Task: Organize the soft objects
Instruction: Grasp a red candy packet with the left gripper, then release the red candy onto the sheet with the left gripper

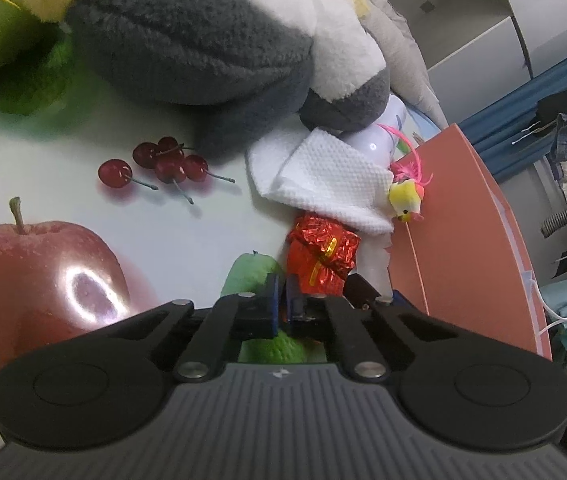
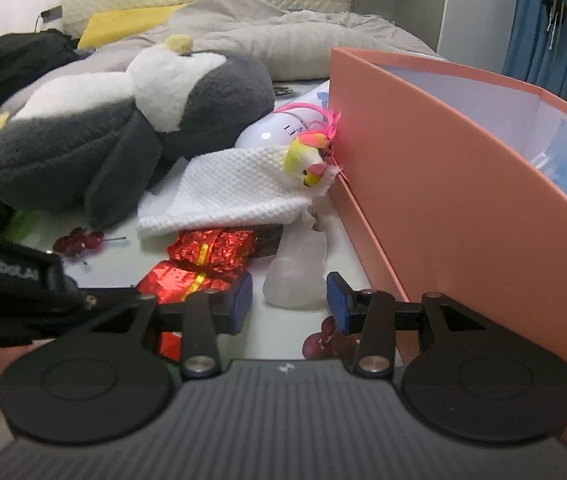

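A big grey and white plush penguin (image 1: 187,36) lies at the back of the white table; it also shows in the right wrist view (image 2: 123,120). A white folded cloth (image 1: 331,180) lies beside it, with a small yellow and pink toy bird (image 1: 405,200) on its edge, also seen from the right (image 2: 307,158). A salmon box (image 2: 463,200) stands on the right. My left gripper (image 1: 281,300) is shut, with a green soft thing (image 1: 249,274) under its fingers. My right gripper (image 2: 289,300) is open and empty, low over the table beside the box.
A red apple (image 1: 39,284), several cherries (image 1: 159,164), red foil packets (image 2: 207,256), a translucent lump (image 2: 297,276) and a white bottle (image 2: 283,128) lie on the table. A green plush (image 1: 23,80) sits far left. A bed with grey bedding (image 2: 263,36) is behind.
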Motion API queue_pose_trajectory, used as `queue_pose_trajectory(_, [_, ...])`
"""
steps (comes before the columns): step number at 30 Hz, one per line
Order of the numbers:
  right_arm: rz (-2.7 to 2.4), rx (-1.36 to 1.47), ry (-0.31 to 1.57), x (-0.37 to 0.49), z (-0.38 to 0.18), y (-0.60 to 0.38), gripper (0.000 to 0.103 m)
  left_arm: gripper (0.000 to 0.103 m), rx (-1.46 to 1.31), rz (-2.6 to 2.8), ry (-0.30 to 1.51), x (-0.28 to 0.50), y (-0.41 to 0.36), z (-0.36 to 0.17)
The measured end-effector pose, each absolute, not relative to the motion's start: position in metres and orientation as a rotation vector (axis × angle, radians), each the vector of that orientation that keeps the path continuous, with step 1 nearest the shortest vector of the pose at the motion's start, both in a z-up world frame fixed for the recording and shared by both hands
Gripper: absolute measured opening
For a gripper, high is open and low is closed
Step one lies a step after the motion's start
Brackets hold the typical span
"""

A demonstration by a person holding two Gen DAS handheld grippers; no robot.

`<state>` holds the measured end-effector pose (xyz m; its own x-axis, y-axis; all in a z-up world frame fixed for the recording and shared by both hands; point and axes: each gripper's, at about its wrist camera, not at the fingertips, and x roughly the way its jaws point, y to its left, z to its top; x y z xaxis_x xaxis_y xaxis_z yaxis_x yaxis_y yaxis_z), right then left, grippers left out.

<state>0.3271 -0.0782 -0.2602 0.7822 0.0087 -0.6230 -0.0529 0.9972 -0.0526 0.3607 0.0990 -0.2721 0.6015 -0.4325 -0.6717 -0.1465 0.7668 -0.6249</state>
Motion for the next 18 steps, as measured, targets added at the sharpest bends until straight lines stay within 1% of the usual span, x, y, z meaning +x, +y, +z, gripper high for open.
queue_pose_trajectory(3, [0.032, -0.087, 0.685, 0.330, -0.262, -0.079, 0.036, 0.001, -0.691, -0.183, 0.911, 0.356, 0.099, -0.267])
queue_pose_trajectory(4, [0.040, -0.081, 0.687, 0.330, -0.261, -0.081, 0.032, 0.001, -0.684, -0.180, 0.906, 0.354, 0.098, -0.265])
queue_pose_trajectory(5, [0.045, -0.079, 0.683, 0.329, -0.260, -0.082, 0.030, 0.000, -0.676, -0.178, 0.902, 0.352, 0.098, -0.263])
queue_pose_trajectory(6, [0.047, -0.082, 0.679, 0.328, -0.257, -0.083, 0.023, 0.000, -0.667, -0.176, 0.896, 0.349, 0.097, -0.260])
queue_pose_trajectory(7, [0.052, -0.084, 0.677, 0.327, -0.255, -0.083, 0.022, 0.000, -0.661, -0.173, 0.891, 0.347, 0.096, -0.257])
queue_pose_trajectory(10, [0.071, -0.079, 0.682, 0.323, -0.249, -0.083, 0.020, 0.000, -0.630, -0.160, 0.879, 0.337, 0.093, -0.250])
queue_pose_trajectory(18, [0.140, -0.072, 0.700, 0.291, -0.237, -0.082, 0.020, 0.000, -0.593, -0.108, 0.867, 0.294, 0.090, -0.238])
